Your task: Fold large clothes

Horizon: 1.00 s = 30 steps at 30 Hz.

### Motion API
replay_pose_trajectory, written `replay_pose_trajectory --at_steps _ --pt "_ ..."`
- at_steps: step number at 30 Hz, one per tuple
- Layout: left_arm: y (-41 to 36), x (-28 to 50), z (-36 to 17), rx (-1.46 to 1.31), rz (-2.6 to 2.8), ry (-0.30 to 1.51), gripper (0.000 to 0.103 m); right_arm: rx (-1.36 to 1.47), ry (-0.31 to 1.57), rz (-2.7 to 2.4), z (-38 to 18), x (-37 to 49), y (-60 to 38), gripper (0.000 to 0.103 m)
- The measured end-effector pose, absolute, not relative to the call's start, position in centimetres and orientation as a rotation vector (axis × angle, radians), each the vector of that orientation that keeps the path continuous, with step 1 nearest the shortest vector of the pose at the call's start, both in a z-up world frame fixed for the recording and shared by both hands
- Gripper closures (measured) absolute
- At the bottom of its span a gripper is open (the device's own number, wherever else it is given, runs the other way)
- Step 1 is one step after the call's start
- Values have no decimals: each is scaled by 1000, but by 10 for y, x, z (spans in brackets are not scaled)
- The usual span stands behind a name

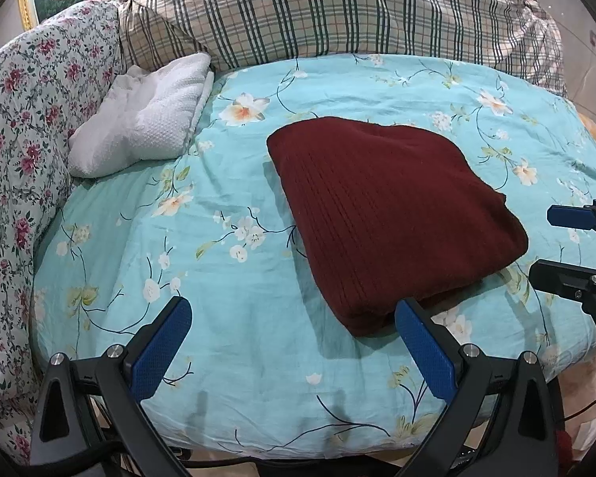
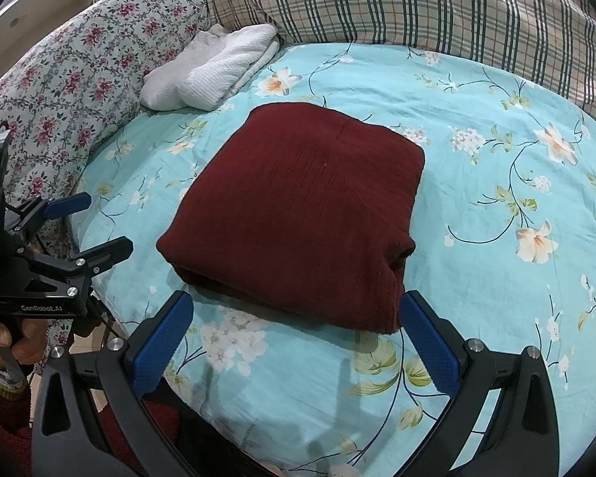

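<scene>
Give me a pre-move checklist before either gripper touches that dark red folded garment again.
1. Left gripper open and empty: ok.
2. Right gripper open and empty: ok.
3. Dark red garment folded into a compact stack, lying flat on the blue floral bedsheet: ok.
4. Garment apart from the white towel: ok.
5. Hidden layers aligned underneath: cannot tell.
6. Near right corner tidy: not ok, a fold bulges out.

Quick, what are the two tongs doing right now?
Left tongs: open, holding nothing.
Right tongs: open, holding nothing, just short of the folded red sweater.
</scene>
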State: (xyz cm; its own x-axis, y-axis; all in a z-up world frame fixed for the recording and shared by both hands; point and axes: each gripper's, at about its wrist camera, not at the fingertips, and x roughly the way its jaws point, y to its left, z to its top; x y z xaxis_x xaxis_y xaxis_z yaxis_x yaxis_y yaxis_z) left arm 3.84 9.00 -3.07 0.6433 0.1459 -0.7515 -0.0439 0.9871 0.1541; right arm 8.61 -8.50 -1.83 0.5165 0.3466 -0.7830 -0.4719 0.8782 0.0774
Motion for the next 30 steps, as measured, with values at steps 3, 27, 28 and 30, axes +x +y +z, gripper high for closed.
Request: replay_pose_trajectory --at_steps 3,27,28,30 --pt "89 38 -31 127 109 865 0 -153 901 491 -17 86 -85 0" --pt "89 39 -27 137 109 853 0 -163 887 501 -10 89 -87 0" --pt "90 38 -27 137 108 852 0 -162 888 501 -10 89 -87 0" --pt "89 38 -27 136 109 852 0 -162 889 502 -9 89 -88 0"
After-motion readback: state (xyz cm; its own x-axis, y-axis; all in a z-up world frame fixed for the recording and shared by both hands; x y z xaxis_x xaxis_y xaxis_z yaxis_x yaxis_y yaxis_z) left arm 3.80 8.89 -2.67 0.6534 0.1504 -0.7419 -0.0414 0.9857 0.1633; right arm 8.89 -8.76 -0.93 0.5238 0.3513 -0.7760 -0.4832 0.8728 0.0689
